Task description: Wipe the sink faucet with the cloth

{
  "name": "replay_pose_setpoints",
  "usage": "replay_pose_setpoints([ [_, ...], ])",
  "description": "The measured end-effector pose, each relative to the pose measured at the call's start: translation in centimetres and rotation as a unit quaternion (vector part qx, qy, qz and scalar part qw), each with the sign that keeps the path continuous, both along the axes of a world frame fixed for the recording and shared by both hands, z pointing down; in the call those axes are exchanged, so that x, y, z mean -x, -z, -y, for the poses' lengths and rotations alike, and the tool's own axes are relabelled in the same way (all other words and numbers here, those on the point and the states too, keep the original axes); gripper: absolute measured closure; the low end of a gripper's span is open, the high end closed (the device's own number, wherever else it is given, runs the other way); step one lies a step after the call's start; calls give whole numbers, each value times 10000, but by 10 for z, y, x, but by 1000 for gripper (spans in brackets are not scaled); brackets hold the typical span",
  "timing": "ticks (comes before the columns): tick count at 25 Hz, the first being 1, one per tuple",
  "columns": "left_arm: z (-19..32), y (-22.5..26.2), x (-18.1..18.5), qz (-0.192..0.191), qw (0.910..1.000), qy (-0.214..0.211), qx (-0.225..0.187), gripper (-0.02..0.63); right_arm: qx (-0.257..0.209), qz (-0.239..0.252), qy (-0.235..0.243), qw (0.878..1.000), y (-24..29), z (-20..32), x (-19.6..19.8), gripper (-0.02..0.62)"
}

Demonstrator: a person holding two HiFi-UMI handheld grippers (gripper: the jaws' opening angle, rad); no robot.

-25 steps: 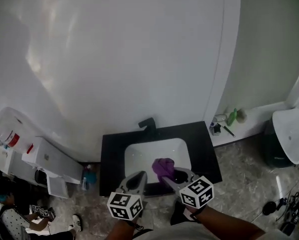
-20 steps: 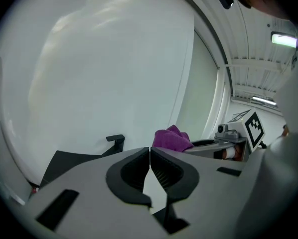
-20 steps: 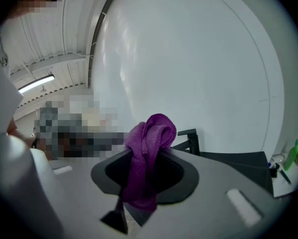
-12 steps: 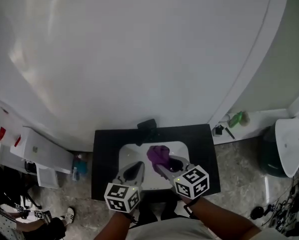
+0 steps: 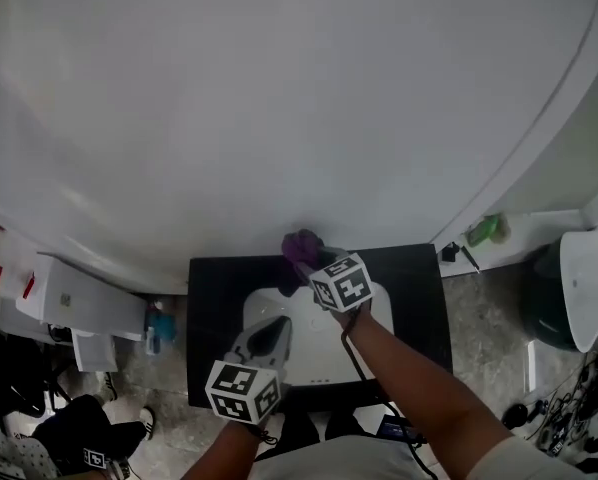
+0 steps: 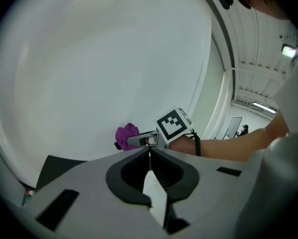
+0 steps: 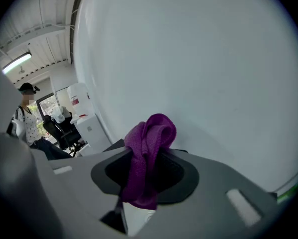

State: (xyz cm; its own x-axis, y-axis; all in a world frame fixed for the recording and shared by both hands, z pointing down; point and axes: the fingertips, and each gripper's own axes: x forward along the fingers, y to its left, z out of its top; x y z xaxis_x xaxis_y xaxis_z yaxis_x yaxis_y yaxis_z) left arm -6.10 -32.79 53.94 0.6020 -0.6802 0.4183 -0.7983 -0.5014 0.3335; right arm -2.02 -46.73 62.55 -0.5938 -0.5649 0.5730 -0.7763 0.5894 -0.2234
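My right gripper (image 5: 309, 260) is shut on a bunched purple cloth (image 5: 301, 248) and holds it at the back rim of the white sink basin (image 5: 314, 353), against the wall. The cloth covers the spot where the dark faucet stands, so the faucet itself is hidden. In the right gripper view the cloth (image 7: 149, 153) hangs folded between the jaws of the right gripper (image 7: 148, 166). My left gripper (image 5: 271, 330) hovers over the basin's front left, shut with nothing in it. From the left gripper view, beyond the left gripper (image 6: 149, 152), the cloth (image 6: 126, 136) and the right gripper (image 6: 144, 140) show ahead.
A black counter (image 5: 214, 298) frames the basin. White cabinets (image 5: 79, 303) and a blue bottle (image 5: 159, 328) stand on the floor to the left. A green bottle (image 5: 487, 230) sits on a ledge at right, near a white-lidded bin (image 5: 589, 288). A person (image 7: 27, 118) stands far left.
My right gripper has carried the cloth from over the basin forward to the back rim by the wall, where the faucet showed before. The left gripper has hardly moved.
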Motion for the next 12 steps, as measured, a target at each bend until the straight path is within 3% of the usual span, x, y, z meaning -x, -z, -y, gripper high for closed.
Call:
replay_pose_setpoints([
  [4, 10, -10, 7, 9, 10000, 29, 53, 591, 104, -224, -31, 9997, -21, 6, -6, 483],
  [10, 17, -9, 10, -32, 10000, 37, 40, 591, 230, -321, -853, 9956, -23, 15, -74, 483],
  [12, 17, -9, 10, -51, 10000, 38, 43, 591, 41, -248, -766, 9967, -5, 17, -65, 483],
])
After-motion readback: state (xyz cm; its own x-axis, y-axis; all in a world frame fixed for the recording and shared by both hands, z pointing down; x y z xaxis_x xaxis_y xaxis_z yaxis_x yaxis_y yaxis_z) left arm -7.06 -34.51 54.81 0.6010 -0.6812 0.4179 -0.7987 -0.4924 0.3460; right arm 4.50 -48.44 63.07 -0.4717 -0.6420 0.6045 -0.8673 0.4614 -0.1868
